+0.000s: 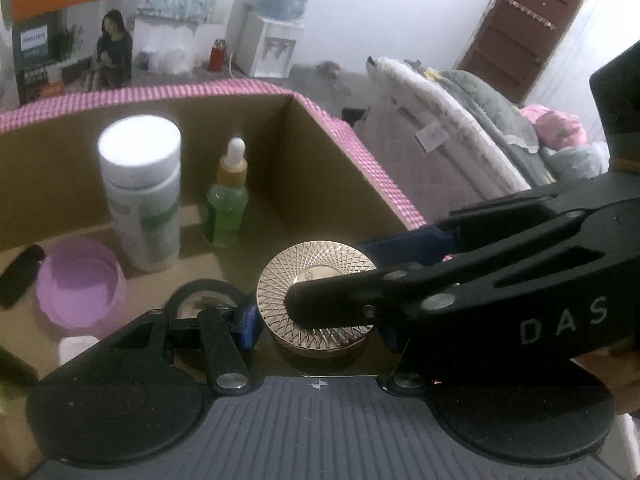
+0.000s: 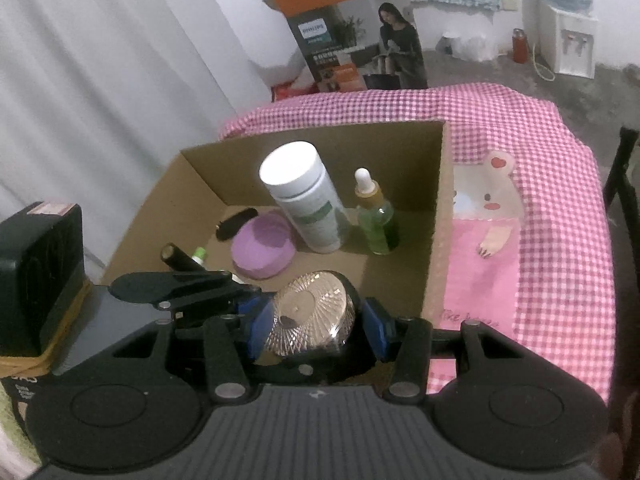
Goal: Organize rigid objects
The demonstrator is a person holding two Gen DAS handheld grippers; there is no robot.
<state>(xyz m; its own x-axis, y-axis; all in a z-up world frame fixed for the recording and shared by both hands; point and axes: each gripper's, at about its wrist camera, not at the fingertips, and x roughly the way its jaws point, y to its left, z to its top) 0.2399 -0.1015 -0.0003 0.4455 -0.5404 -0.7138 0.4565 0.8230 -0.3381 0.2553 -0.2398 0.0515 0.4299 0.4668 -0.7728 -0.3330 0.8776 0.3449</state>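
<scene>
A round gold compact point(image 1: 316, 300) with an etched lid sits between both grippers inside the cardboard box point(image 1: 320, 168). In the left wrist view my left gripper point(image 1: 316, 324) has its blue pads on either side of the compact. My right gripper point(image 2: 318, 326) is shut on the same compact point(image 2: 310, 314), tilted, low in the box point(image 2: 438, 216); it crosses the left wrist view from the right as a black arm point(image 1: 460, 280). The left gripper's finger point(image 2: 176, 286) shows left of the compact in the right wrist view.
In the box stand a white bottle point(image 2: 304, 200), a green dropper bottle point(image 2: 376, 220), a purple lidded jar point(image 2: 264, 248) and small dark items point(image 2: 236, 222). The box rests on a pink checked cloth point(image 2: 560, 200). A black device point(image 2: 40, 276) is at left.
</scene>
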